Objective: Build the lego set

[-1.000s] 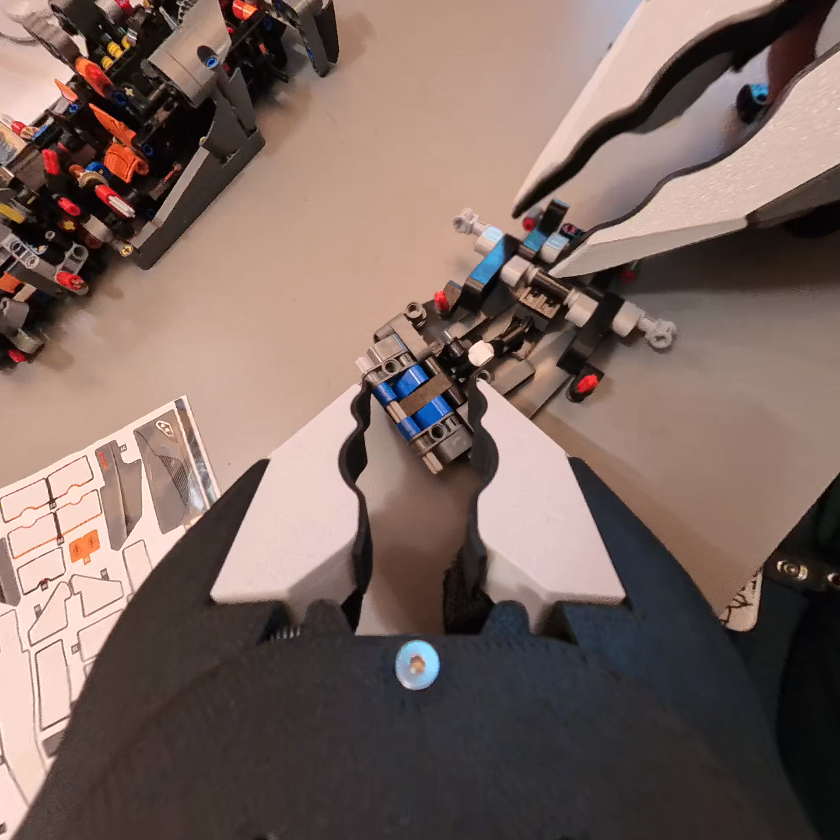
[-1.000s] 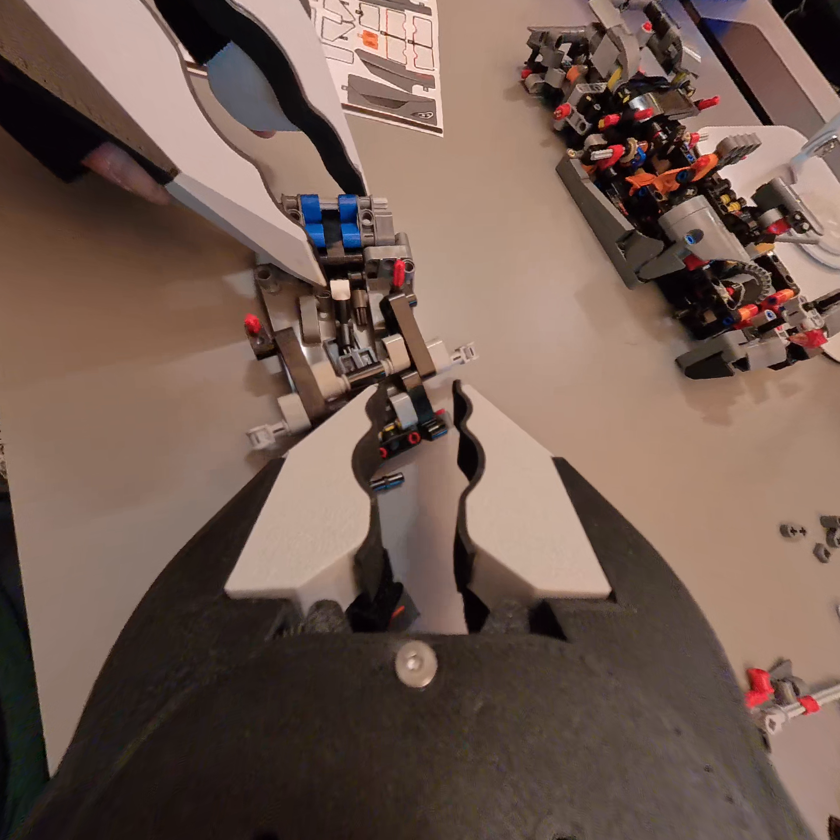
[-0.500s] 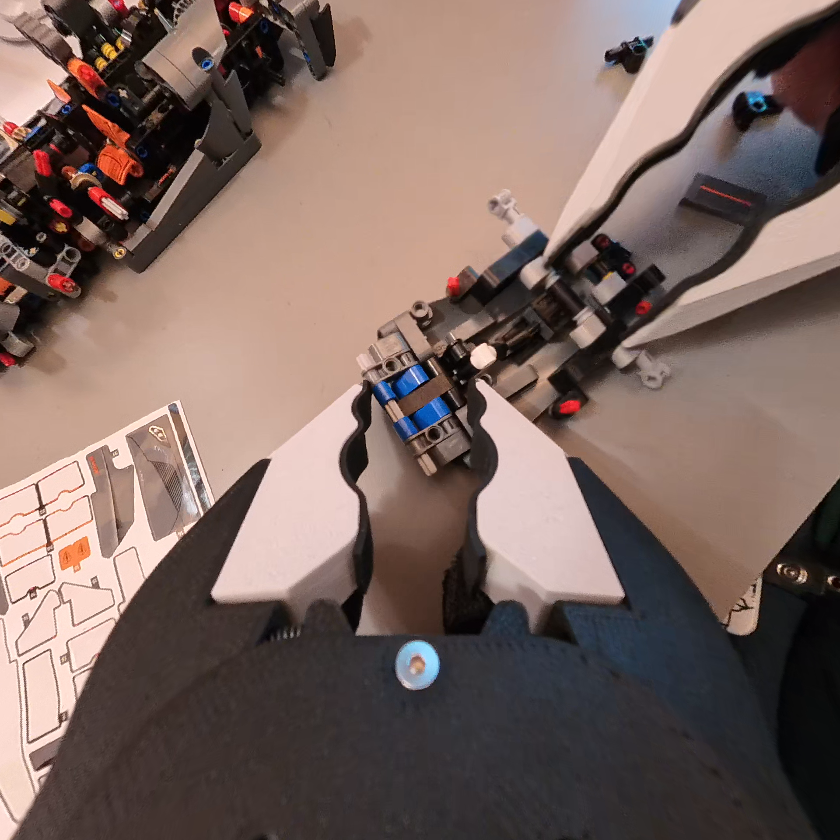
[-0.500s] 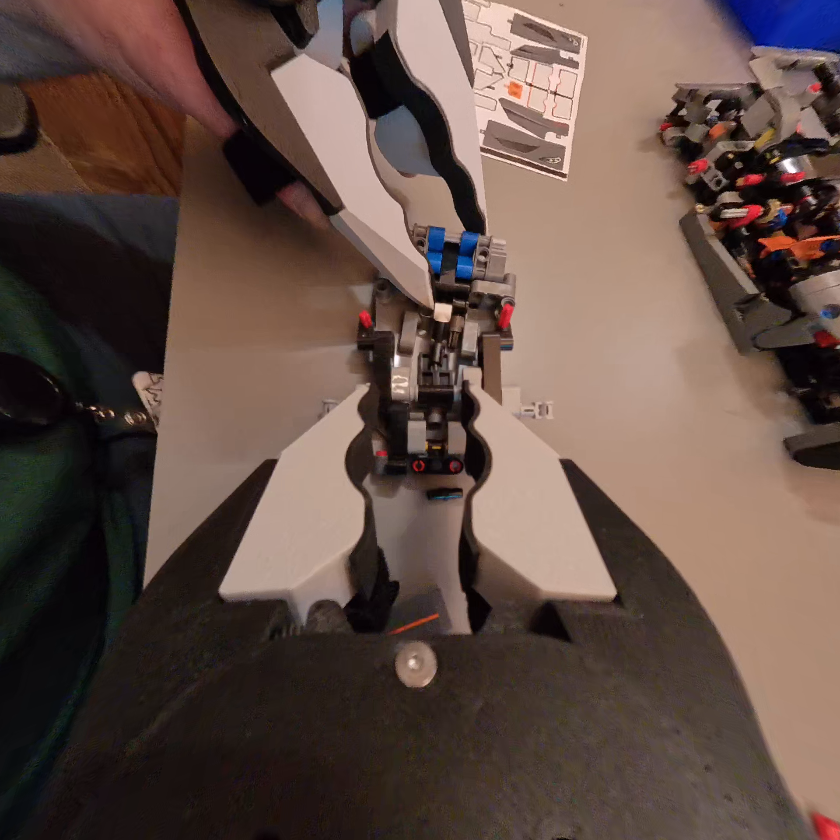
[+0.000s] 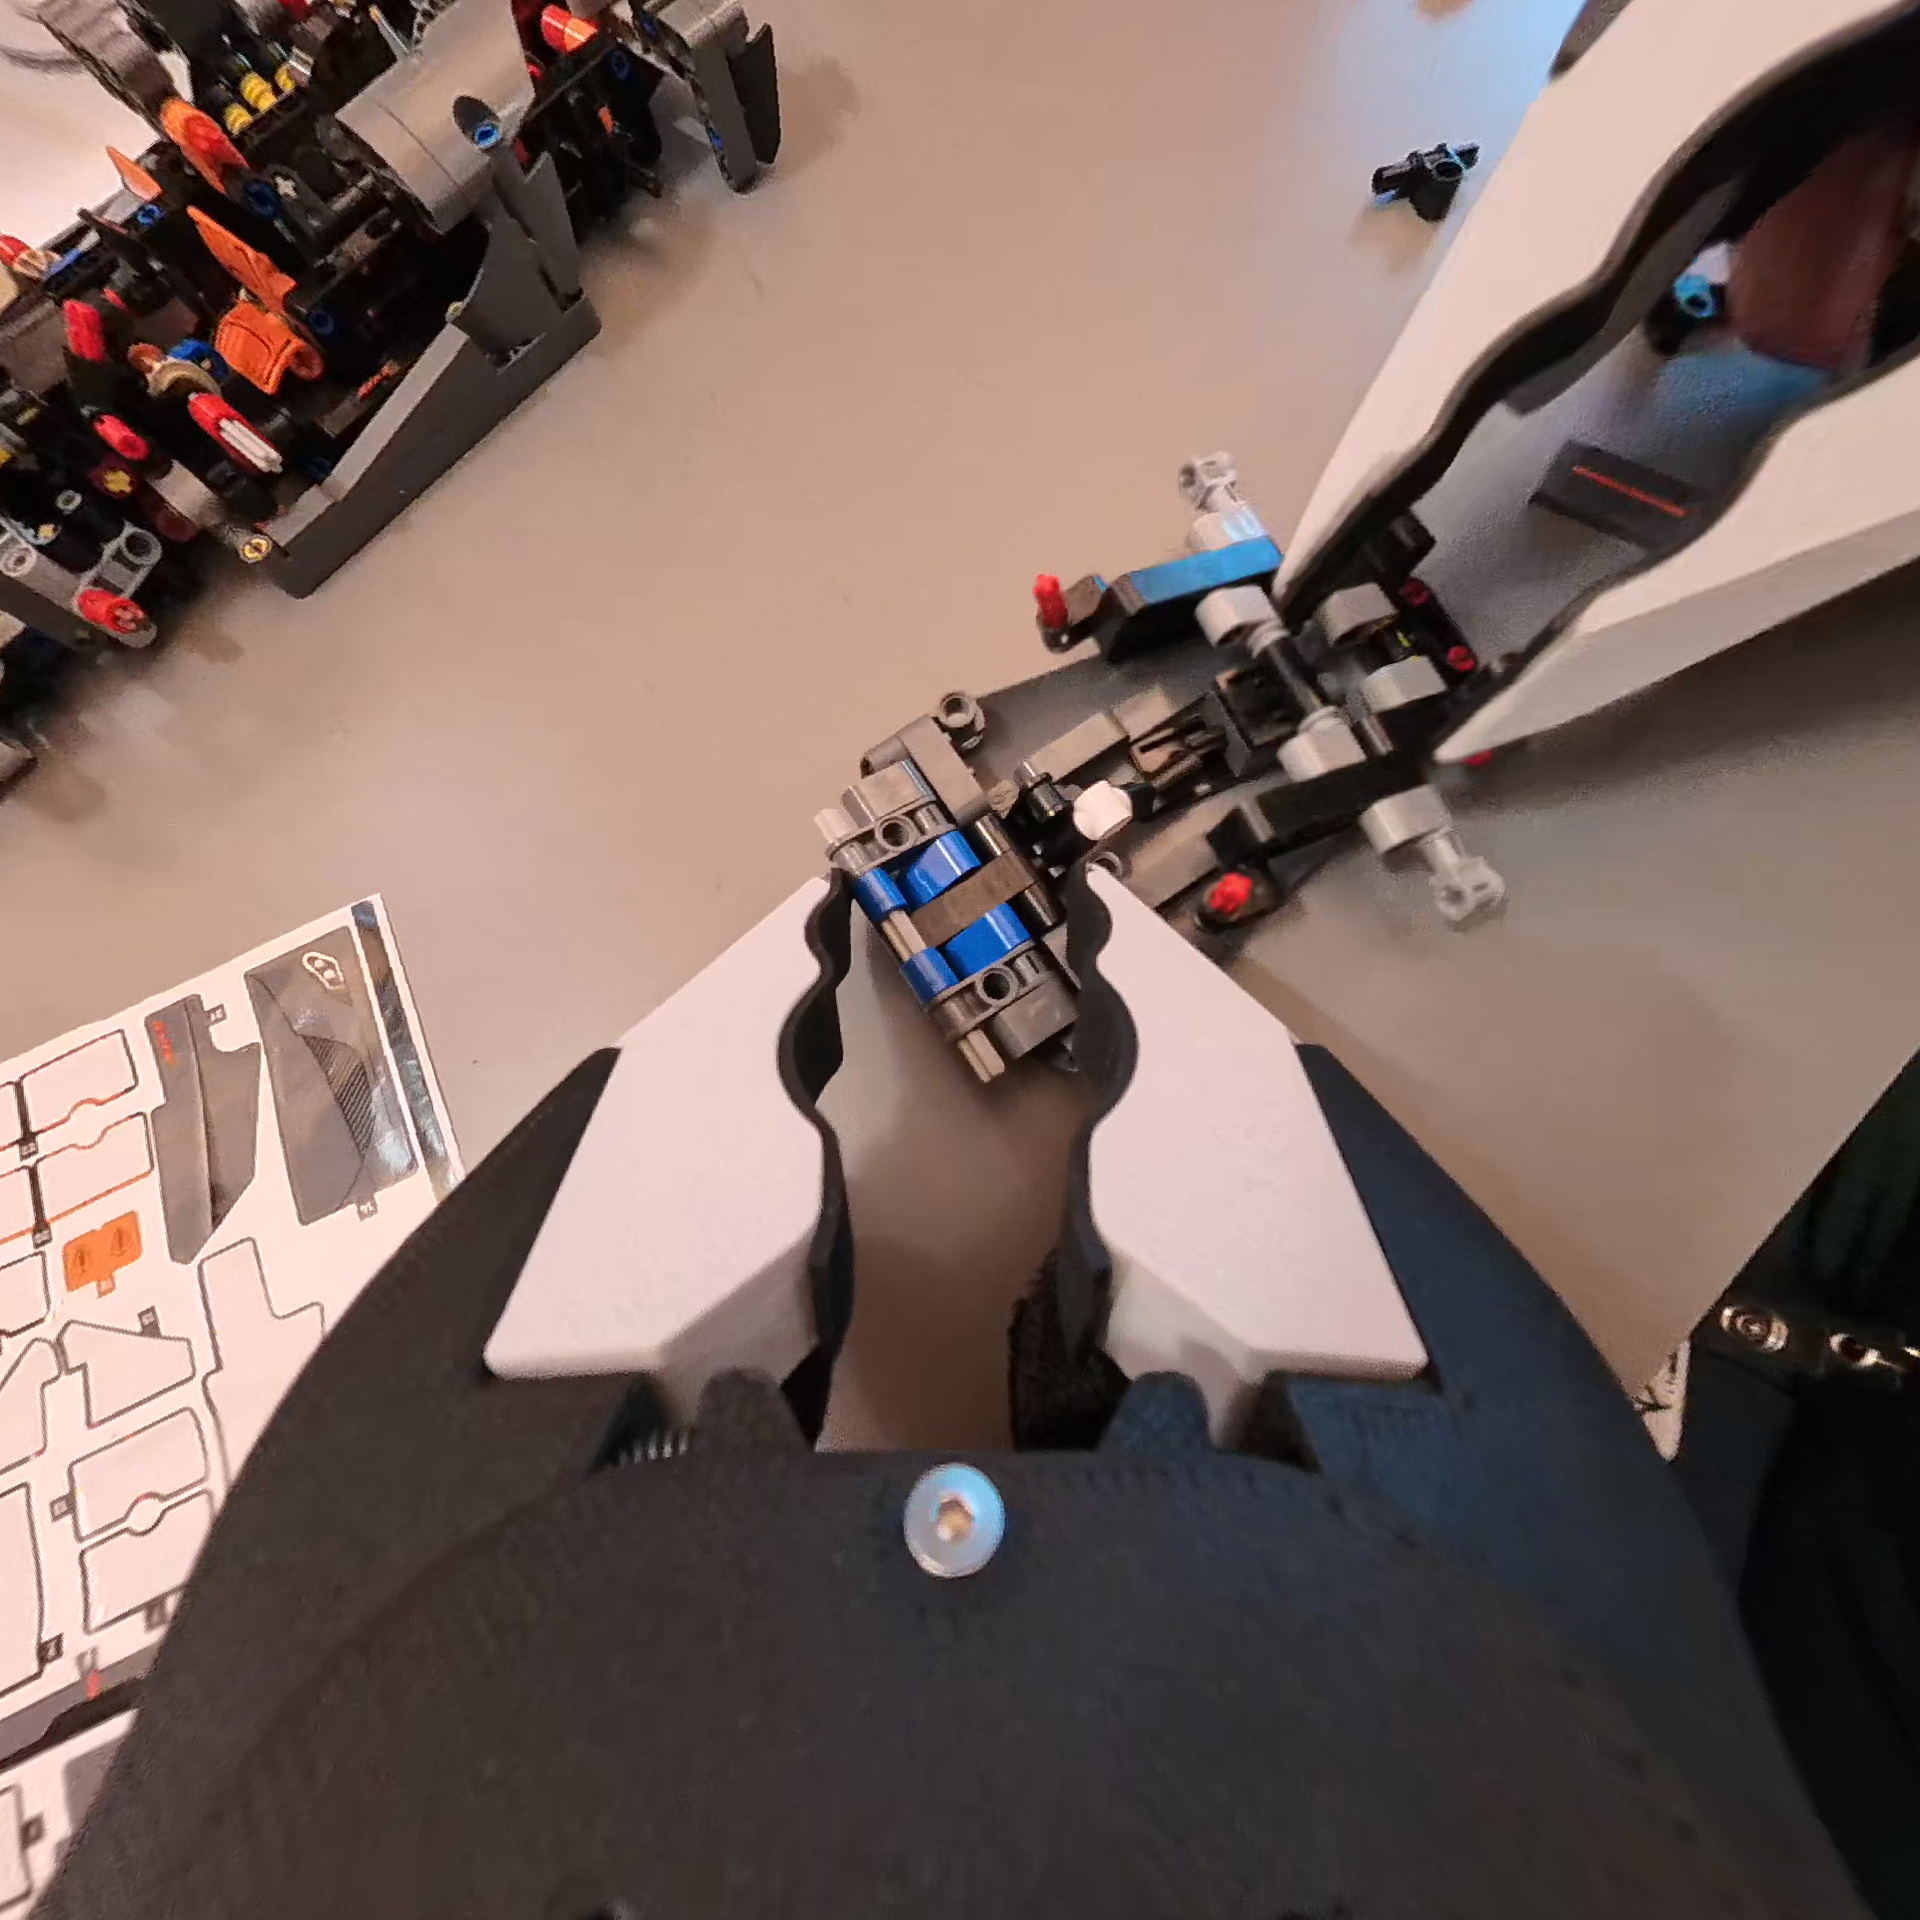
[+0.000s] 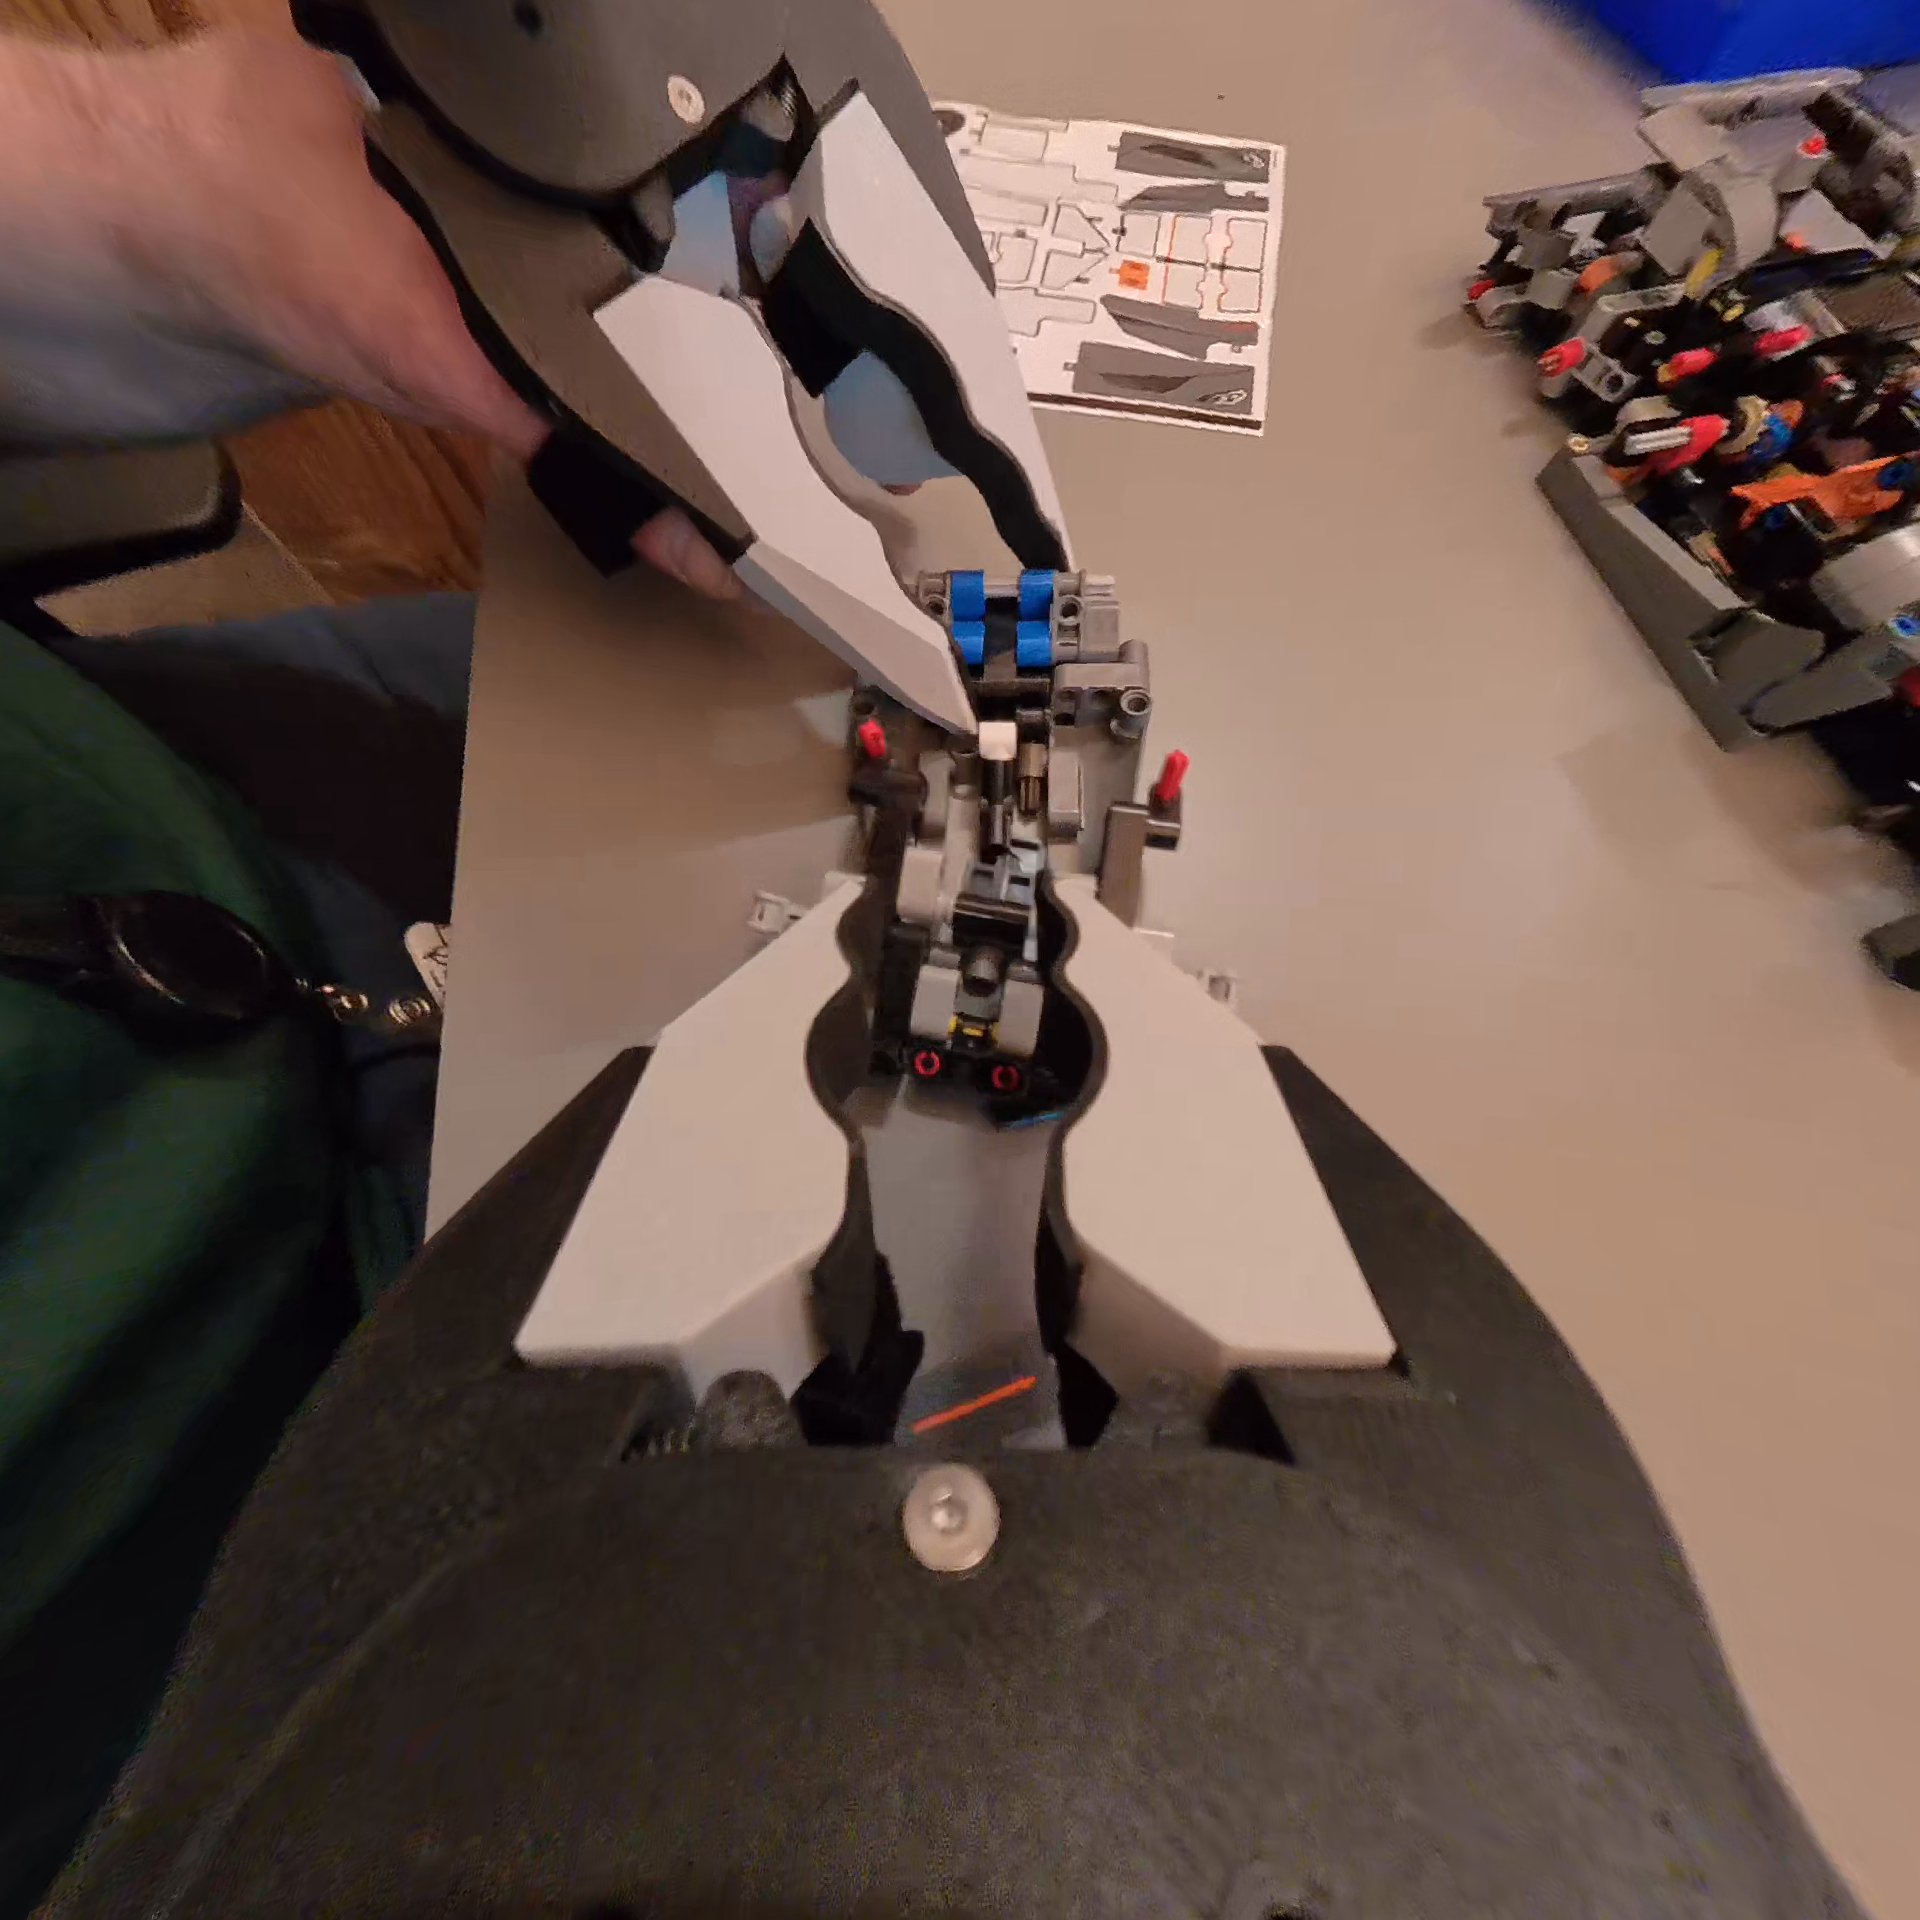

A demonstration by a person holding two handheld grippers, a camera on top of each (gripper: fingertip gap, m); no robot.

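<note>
Subassembly [image 6: 997, 810] ends hidden between left gripper [image 5: 961, 904] and right gripper [image 6: 951, 914].

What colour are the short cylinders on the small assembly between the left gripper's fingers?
Blue cylinders, clearest in the left wrist view.

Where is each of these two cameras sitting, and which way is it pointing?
Left wrist view: rides the left gripper, looking along its fingers at the small lego assembly's blue end.
Right wrist view: rides the right gripper, facing the assembly's opposite end; a hand shows.
Shared: the assembly, sticker sheet, big lego model, each other's gripper.
</note>
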